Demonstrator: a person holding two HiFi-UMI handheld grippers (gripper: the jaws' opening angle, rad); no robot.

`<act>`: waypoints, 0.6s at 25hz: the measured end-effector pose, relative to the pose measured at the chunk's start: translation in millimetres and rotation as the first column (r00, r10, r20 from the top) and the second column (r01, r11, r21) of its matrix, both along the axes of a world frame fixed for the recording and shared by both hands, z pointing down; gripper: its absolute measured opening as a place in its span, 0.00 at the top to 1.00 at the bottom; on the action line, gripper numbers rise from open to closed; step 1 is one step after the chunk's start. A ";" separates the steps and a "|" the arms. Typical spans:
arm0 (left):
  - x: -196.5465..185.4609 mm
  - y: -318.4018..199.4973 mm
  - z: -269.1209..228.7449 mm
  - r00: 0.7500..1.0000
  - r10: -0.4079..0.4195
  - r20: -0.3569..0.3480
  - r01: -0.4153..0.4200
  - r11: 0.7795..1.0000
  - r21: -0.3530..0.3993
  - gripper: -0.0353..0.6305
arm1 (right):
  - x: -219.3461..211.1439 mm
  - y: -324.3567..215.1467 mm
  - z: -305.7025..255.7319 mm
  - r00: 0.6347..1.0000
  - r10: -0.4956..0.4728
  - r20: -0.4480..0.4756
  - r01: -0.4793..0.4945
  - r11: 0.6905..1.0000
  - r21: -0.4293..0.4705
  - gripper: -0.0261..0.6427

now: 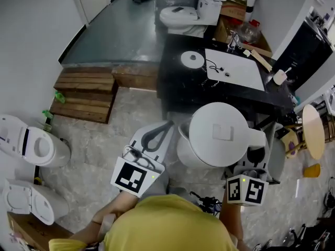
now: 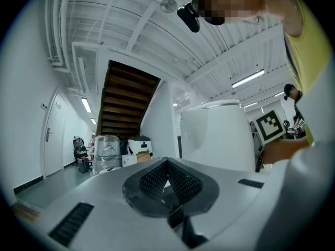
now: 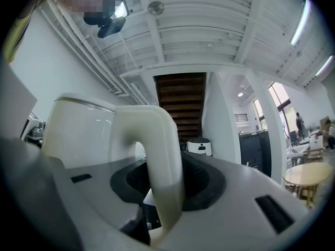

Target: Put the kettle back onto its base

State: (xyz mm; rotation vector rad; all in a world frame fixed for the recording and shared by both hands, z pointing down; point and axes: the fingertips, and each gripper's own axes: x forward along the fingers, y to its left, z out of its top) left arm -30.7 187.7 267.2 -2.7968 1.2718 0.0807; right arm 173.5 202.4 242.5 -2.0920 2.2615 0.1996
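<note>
A white electric kettle (image 1: 217, 135) hangs in the air in front of the person, lid up in the head view. My right gripper (image 1: 256, 153) is shut on its curved handle (image 3: 157, 156), with the kettle's body (image 3: 78, 135) at left in the right gripper view. The round white base (image 1: 192, 59) lies on the black table (image 1: 178, 88) farther ahead, its black cord (image 1: 214, 67) trailing onto a white mat (image 1: 235, 69). My left gripper (image 1: 162, 129) floats just left of the kettle (image 2: 217, 135), shut with nothing in it (image 2: 167, 163).
Two white toilets (image 1: 34, 145) (image 1: 26, 203) stand on the floor at left, another (image 1: 183, 17) behind the table. A wooden pallet (image 1: 86, 93) lies left of the table. A round wooden table (image 1: 314, 129) is at right. Small items crowd the table's far right end.
</note>
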 end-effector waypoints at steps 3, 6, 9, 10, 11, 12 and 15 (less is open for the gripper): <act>-5.3 -30.6 0.3 1.000 0.012 -0.010 -0.012 1.000 -0.003 0.94 | -7.0 -26.2 -0.8 1.000 0.017 -0.002 -0.017 1.000 0.004 0.76; -11.6 -62.9 -5.0 1.000 0.028 -0.011 -0.028 0.999 0.016 0.94 | -13.7 -52.6 -5.6 0.999 0.038 0.001 -0.038 0.999 0.021 0.76; -18.9 -91.2 -7.9 0.999 0.047 -0.020 -0.047 0.998 0.030 0.94 | -20.4 -75.9 -6.8 0.998 0.065 0.000 -0.065 0.998 0.028 0.76; -21.0 -99.6 -8.0 0.998 0.052 -0.021 -0.051 0.998 0.029 0.94 | -22.3 -82.7 -7.7 0.997 0.073 -0.002 -0.073 0.997 0.031 0.76; -22.9 -108.3 -8.1 0.998 0.056 -0.021 -0.056 0.998 0.026 0.94 | -24.1 -89.6 -8.5 0.997 0.082 -0.004 -0.082 0.996 0.036 0.76; -24.1 -116.7 -8.9 0.998 0.062 -0.023 -0.062 0.998 0.026 0.94 | -25.7 -96.5 -8.9 0.996 0.091 -0.005 -0.090 0.995 0.038 0.76; -24.1 -136.5 -12.0 0.997 0.080 -0.021 -0.079 0.996 0.039 0.94 | -27.2 -113.7 -8.0 0.994 0.107 -0.016 -0.107 0.994 0.030 0.76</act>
